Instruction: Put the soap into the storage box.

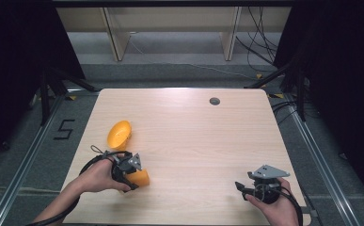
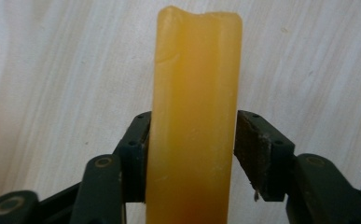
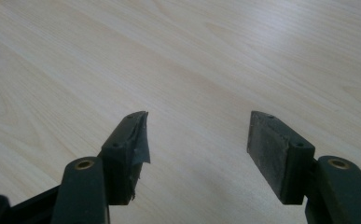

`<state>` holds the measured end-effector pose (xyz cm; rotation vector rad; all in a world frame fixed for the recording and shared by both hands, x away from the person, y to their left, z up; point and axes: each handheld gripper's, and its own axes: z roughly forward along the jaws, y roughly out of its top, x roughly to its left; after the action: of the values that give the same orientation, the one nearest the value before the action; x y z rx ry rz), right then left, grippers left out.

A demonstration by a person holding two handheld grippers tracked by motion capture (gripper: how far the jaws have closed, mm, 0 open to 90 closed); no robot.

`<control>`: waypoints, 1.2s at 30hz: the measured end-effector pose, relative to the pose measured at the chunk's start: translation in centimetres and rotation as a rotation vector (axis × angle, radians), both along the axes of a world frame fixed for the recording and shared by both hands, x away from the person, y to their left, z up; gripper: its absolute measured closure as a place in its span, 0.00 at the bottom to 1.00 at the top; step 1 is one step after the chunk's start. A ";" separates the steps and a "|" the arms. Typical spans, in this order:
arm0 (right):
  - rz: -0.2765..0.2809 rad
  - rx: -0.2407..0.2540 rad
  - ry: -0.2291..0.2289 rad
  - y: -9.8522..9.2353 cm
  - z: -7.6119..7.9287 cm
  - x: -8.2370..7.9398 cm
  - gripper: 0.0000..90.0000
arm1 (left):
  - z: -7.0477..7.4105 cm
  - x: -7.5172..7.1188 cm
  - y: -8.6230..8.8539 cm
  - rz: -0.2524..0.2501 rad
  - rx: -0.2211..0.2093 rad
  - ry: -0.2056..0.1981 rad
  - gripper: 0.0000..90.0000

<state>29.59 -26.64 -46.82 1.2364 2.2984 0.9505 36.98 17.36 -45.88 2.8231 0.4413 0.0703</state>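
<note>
My left gripper (image 1: 133,176) sits near the left edge of the table (image 1: 193,127), on the near side. Its jaws are clamped on an orange plastic piece (image 1: 141,177) — in the left gripper view the same piece (image 2: 194,116) runs straight up between the two black jaws, both pads pressed against its sides, the pale wood grain behind it. The far end of the piece looks slightly dented or chipped at one corner. I read it as a curved shell seen edge-on, but cannot tell its full shape from here.

A second orange piece, bowl-like (image 1: 119,133), lies on the table just beyond the left hand (image 1: 99,175), apart from the gripper and tilted with its hollow facing right and up.

My right gripper (image 1: 243,188) rests at the near right corner of the table, held in the right hand (image 1: 276,209), well apart from both orange pieces. In the right gripper view its jaws stand wide with nothing between them — bare wood under them. The left-hand pad there has a loose, ragged edge of black tape.

A small dark round hole (image 1: 214,100) sits in the tabletop at the far side, right of centre.
</note>
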 end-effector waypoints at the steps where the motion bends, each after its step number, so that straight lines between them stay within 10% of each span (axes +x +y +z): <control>1: -0.007 0.005 0.006 0.1 0.0 -0.1 0.43 | 0.0 0.0 0.0 0.000 0.000 0.000 0.54; 15: 0.004 -0.002 0.000 0.0 0.0 0.0 0.43 | -0.2 0.6 -0.9 0.026 0.099 0.027 0.66; 23: 0.017 -0.015 -0.013 -0.1 -0.1 0.1 0.43 | 0.0 0.5 -1.0 0.126 0.110 0.042 0.67; 25: -0.002 0.001 0.005 0.0 -0.1 0.0 0.43 | 0.5 0.2 -1.0 0.214 0.077 0.050 0.67; 28: -0.013 0.013 0.020 0.1 -0.1 -0.1 0.42 | 1.9 0.4 -0.2 0.491 -0.065 0.134 0.67; 32: -0.003 0.002 0.005 0.0 -0.1 0.0 0.42 | 2.0 0.5 -0.3 0.612 -0.022 0.069 0.67; 36: 0.007 -0.003 -0.009 -0.1 -0.1 0.1 0.42 | 2.1 1.1 0.0 0.736 -0.066 0.125 0.67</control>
<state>29.69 -26.79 -46.95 1.2218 2.2975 0.9528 38.10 17.39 -43.81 2.4542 1.4498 0.0252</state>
